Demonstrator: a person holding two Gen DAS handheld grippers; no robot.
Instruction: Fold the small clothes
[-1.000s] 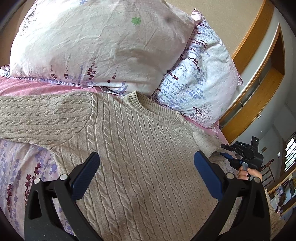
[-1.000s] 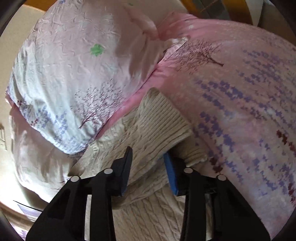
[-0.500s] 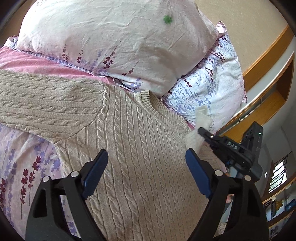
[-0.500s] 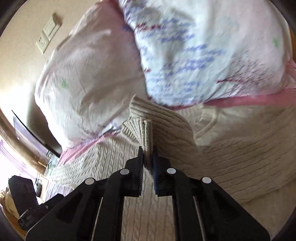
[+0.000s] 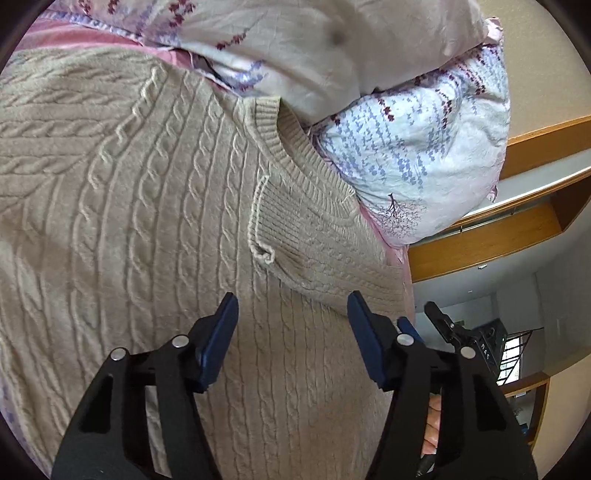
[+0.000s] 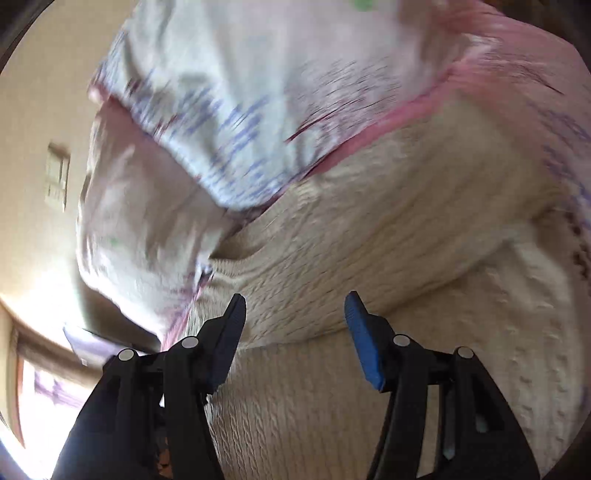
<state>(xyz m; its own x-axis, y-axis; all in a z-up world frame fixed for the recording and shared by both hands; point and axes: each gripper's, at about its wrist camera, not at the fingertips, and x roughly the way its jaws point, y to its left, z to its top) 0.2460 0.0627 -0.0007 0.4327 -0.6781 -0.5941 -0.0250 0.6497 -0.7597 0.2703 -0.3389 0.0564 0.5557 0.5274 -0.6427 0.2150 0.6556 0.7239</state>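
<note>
Left gripper (image 5: pixel 291 332) nearest the lens, angled down over the sweater (image 5: pixel 147 240); jaws about half apart and closing, nothing pinched between the blue pads, knit lying beneath them. Right gripper (image 6: pixel 293 328) likewise half apart, jaws opening, empty, sweater below; its view was badly smeared. In the left wrist view the right gripper showed at the lower right edge, with part of a hand (image 5: pixel 432 428) behind it.

The beige cable-knit sweater lay flat on the bed (image 5: pixel 85 35), front up, neckline toward the pillows. One sleeve (image 5: pixel 321 236) was folded in across the chest, its ribbed cuff (image 5: pixel 273 218) resting just below the collar (image 5: pixel 295 147). The other sleeve ran out toward the upper left of the left wrist view.

Beyond the collar, two pillows touched the sweater's top edge: a pale one (image 5: pixel 332 44) with dark red sprigs, and a light blue one (image 5: pixel 424 155) with purple print and a small tree. Farthest off, a wooden ledge (image 5: pixel 491 236) and a beige wall (image 5: pixel 546 66).
</note>
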